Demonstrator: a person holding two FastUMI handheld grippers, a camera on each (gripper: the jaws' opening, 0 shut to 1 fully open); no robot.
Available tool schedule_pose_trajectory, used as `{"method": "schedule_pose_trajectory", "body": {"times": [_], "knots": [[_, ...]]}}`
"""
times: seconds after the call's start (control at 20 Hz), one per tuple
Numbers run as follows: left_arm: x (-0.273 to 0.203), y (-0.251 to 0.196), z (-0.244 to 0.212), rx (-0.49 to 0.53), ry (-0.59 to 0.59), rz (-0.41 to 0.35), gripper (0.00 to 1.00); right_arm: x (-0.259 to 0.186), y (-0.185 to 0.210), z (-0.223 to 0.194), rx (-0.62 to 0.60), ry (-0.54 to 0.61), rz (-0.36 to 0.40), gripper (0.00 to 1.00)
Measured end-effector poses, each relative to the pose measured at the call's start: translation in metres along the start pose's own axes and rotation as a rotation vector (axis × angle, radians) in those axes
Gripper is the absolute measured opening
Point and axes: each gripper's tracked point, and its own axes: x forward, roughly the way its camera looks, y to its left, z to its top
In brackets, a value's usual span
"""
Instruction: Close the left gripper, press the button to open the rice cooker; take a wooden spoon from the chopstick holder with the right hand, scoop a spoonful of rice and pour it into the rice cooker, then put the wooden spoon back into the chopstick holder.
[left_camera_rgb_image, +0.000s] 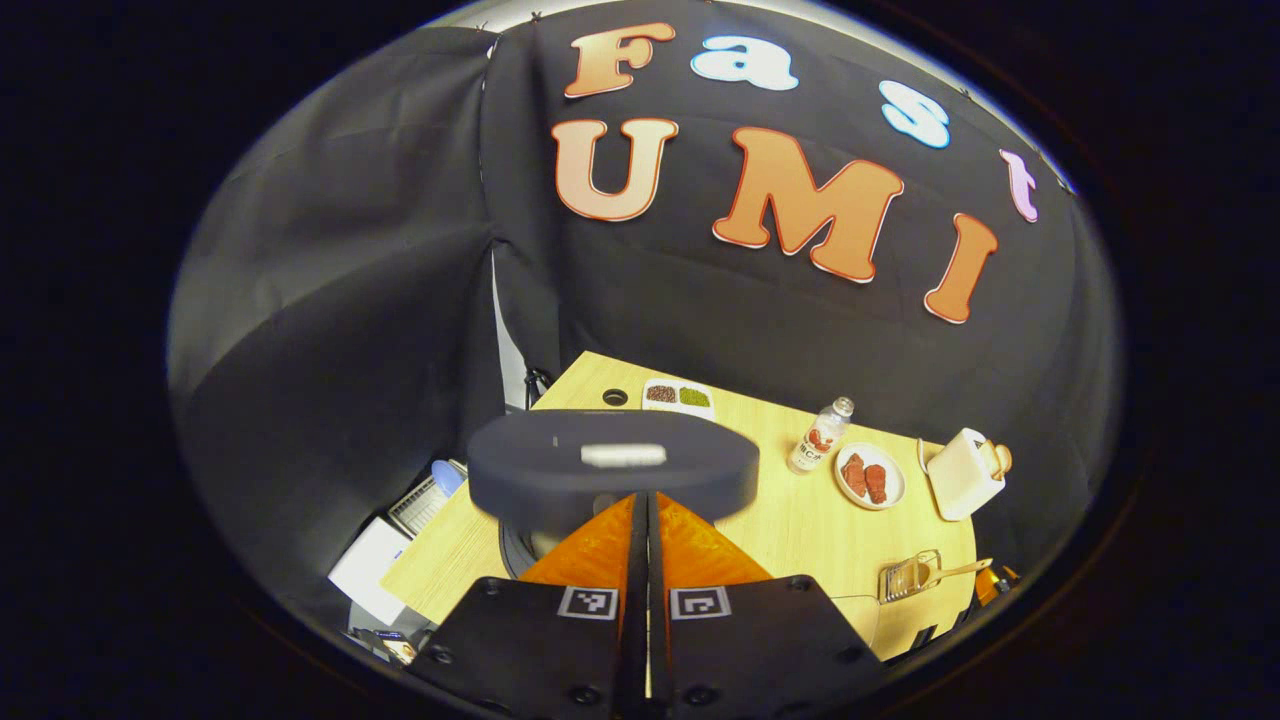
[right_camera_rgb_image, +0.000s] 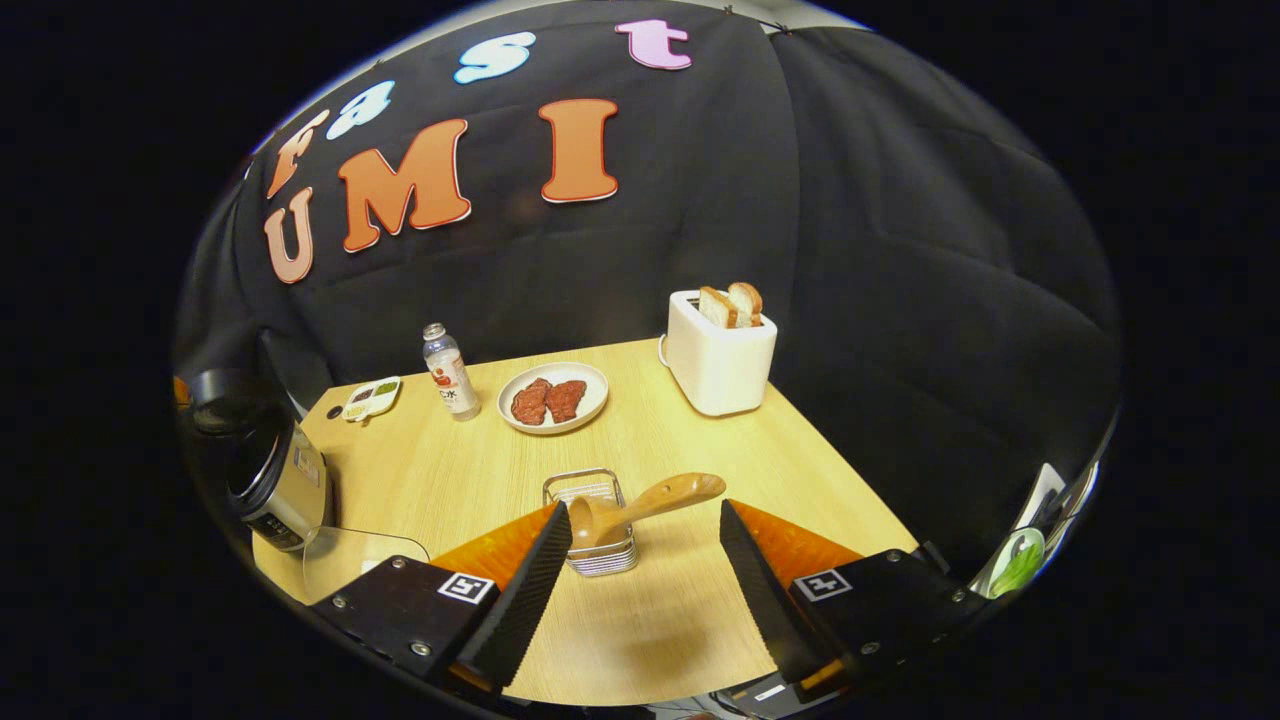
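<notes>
The rice cooker (right_camera_rgb_image: 272, 482) stands at the table's left edge, its dark lid (right_camera_rgb_image: 215, 400) lifted above the silver body. In the left gripper view the lid (left_camera_rgb_image: 610, 462) looks blurred, just past my left gripper (left_camera_rgb_image: 645, 497), whose fingers are shut together on nothing. The wooden spoon (right_camera_rgb_image: 640, 505) lies with its bowl in the wire chopstick holder (right_camera_rgb_image: 600, 555) and its handle pointing right. My right gripper (right_camera_rgb_image: 644, 510) is open, one finger to each side of the spoon and not touching it. Holder (left_camera_rgb_image: 905, 580) and spoon (left_camera_rgb_image: 955, 571) also sit far right in the left gripper view.
A clear bowl (right_camera_rgb_image: 350, 560) sits by the cooker, contents unclear. Farther back are a white toaster (right_camera_rgb_image: 718, 365) with bread, a plate of meat (right_camera_rgb_image: 552, 398), a bottle (right_camera_rgb_image: 448, 375) and a small divided dish (right_camera_rgb_image: 372, 397). Black cloth walls close the table's back and sides.
</notes>
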Motion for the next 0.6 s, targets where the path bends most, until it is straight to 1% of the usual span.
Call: {"method": "schedule_pose_trajectory", "body": {"times": [0.1, 0.2, 0.3, 0.35, 0.4, 0.5, 0.55, 0.6], "knots": [[-0.01, 0.001, 0.002, 0.05, -0.055, 0.028, 0.05, 0.011, 0.001, -0.006, 0.028, 0.031, 0.017, 0.93], [-0.027, -0.012, 0.009, 0.107, -0.123, 0.038, 0.06, 0.025, 0.002, -0.013, 0.073, 0.067, 0.036, 0.93], [-0.041, -0.02, 0.016, 0.18, -0.191, 0.069, 0.06, 0.039, 0.005, -0.021, 0.136, 0.106, 0.062, 0.92], [-0.044, -0.023, 0.015, 0.22, -0.207, 0.087, 0.06, 0.044, 0.009, -0.024, 0.172, 0.126, 0.081, 0.92], [-0.047, -0.03, 0.009, 0.251, -0.204, 0.087, 0.06, 0.048, 0.009, -0.029, 0.206, 0.137, 0.095, 0.91], [-0.054, -0.046, -0.001, 0.281, -0.205, 0.07, 0.06, 0.059, 0.01, -0.029, 0.248, 0.141, 0.112, 0.89], [-0.056, -0.05, -0.008, 0.289, -0.2, 0.058, 0.1, 0.065, 0.01, -0.027, 0.256, 0.128, 0.115, 0.88], [-0.06, -0.053, -0.012, 0.297, -0.201, 0.055, 0.19, 0.07, 0.011, -0.024, 0.259, 0.116, 0.118, 0.86]]}}
